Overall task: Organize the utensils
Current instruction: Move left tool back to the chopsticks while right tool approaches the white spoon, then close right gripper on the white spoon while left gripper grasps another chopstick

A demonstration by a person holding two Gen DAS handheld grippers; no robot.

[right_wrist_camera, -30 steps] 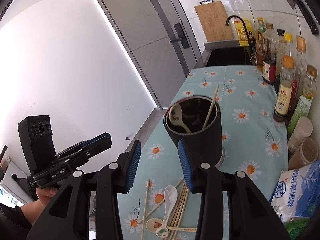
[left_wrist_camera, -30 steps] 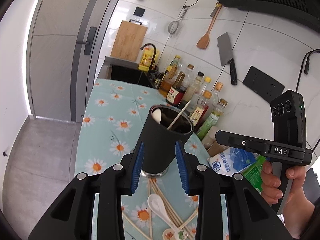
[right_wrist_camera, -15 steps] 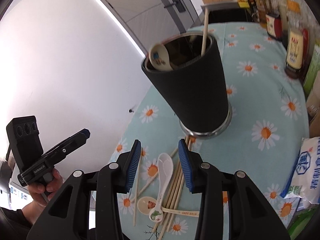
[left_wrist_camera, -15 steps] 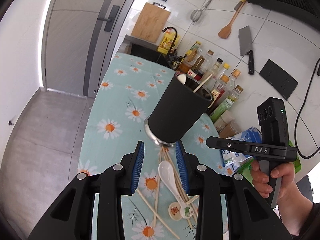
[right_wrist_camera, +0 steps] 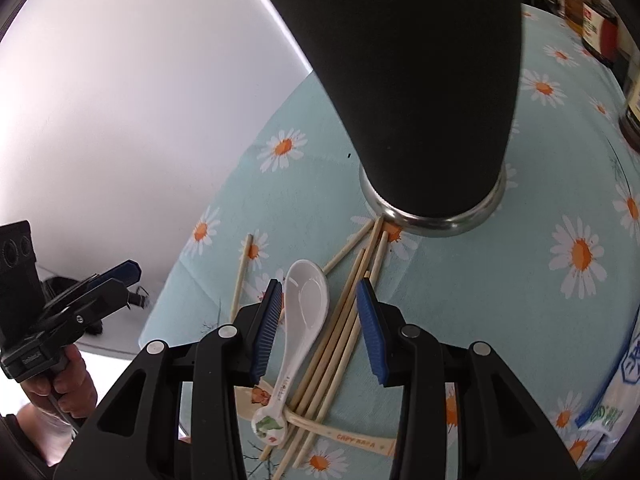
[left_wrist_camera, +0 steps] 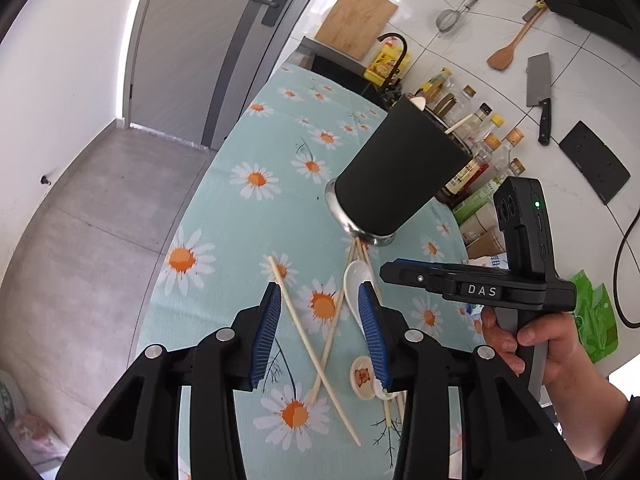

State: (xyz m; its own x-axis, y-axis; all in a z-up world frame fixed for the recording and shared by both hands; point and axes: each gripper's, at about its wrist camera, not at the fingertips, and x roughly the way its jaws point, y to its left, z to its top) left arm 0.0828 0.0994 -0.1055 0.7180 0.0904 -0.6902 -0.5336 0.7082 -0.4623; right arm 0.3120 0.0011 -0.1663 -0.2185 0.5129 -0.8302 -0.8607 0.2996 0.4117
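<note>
A black utensil holder [left_wrist_camera: 396,176] [right_wrist_camera: 420,80] stands on the daisy tablecloth with a spoon and a chopstick in it. In front of it lie loose chopsticks [left_wrist_camera: 304,340] [right_wrist_camera: 344,332], a white spoon [left_wrist_camera: 356,280] [right_wrist_camera: 306,304] and a small picture spoon [left_wrist_camera: 362,376] [right_wrist_camera: 356,436]. My left gripper [left_wrist_camera: 319,292] [right_wrist_camera: 128,270] hovers low over two crossed chopsticks; its jaws are opening and the pads touch nothing. My right gripper [right_wrist_camera: 318,284] [left_wrist_camera: 390,270] stands open just above the white spoon and the chopstick bundle, which lie between its fingers.
Sauce bottles [left_wrist_camera: 480,148] line the wall behind the holder. A salt bag [right_wrist_camera: 624,368] and a green packet [left_wrist_camera: 596,320] lie at the right. The cloth's left edge [left_wrist_camera: 192,216] drops to the floor. A cutting board [left_wrist_camera: 356,20] and cleaver [left_wrist_camera: 538,88] are on the wall.
Both grippers have sunk toward the cloth and tipped downward, from the holder's height to the loose utensils. The left jaws stand a little wider than before.
</note>
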